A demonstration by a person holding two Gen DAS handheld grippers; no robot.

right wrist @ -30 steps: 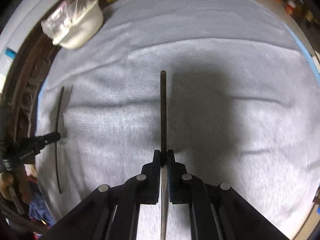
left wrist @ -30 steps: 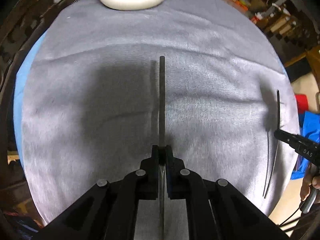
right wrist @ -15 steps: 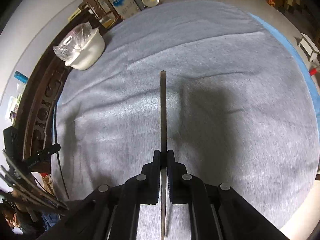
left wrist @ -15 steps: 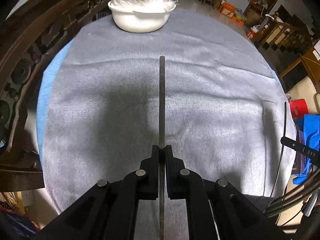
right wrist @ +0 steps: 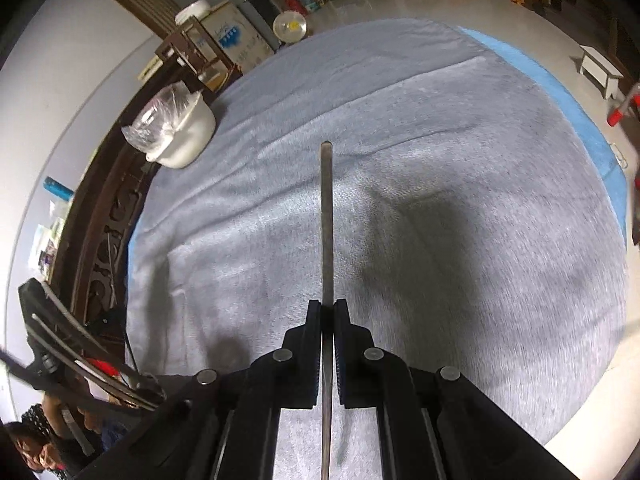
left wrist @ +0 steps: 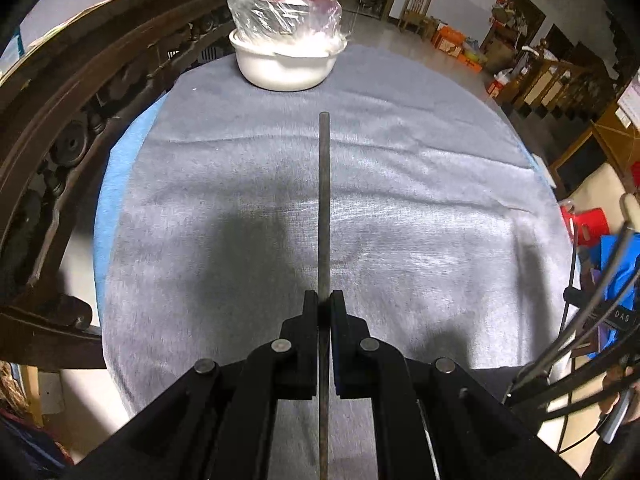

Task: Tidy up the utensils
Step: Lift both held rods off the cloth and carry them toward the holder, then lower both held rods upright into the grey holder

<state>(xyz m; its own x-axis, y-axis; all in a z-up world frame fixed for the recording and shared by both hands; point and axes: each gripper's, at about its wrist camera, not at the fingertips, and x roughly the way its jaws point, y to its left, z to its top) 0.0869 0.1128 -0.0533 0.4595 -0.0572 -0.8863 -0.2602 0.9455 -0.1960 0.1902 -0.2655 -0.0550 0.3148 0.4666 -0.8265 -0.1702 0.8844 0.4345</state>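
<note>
Tools: left tool (left wrist: 324,304) and right tool (right wrist: 327,312) each pinching a chopstick (left wrist: 325,200) | progress: both are hanging above the counter (left wrist: 400,200), the far bowl (left wrist: 286,68) not yet reached.

A soft grey cloth (left wrist: 400,200), napped and matt like a towel, covers the table, with a smoother blue sheet (left wrist: 116,168) showing under it along the left edge. At the far edge stands a white bowl (left wrist: 284,66) of glossy plastic or glazed ware, topped with crinkled clear plastic film (left wrist: 280,16). Each thin rod (left wrist: 324,208) (right wrist: 327,220) looks like dull dark metal. The left gripper (left wrist: 324,300) and right gripper (right wrist: 327,306) are matt black plastic with bare metal pins. The rail (left wrist: 60,120) beside the table is dark, carved, varnished wood.
</note>
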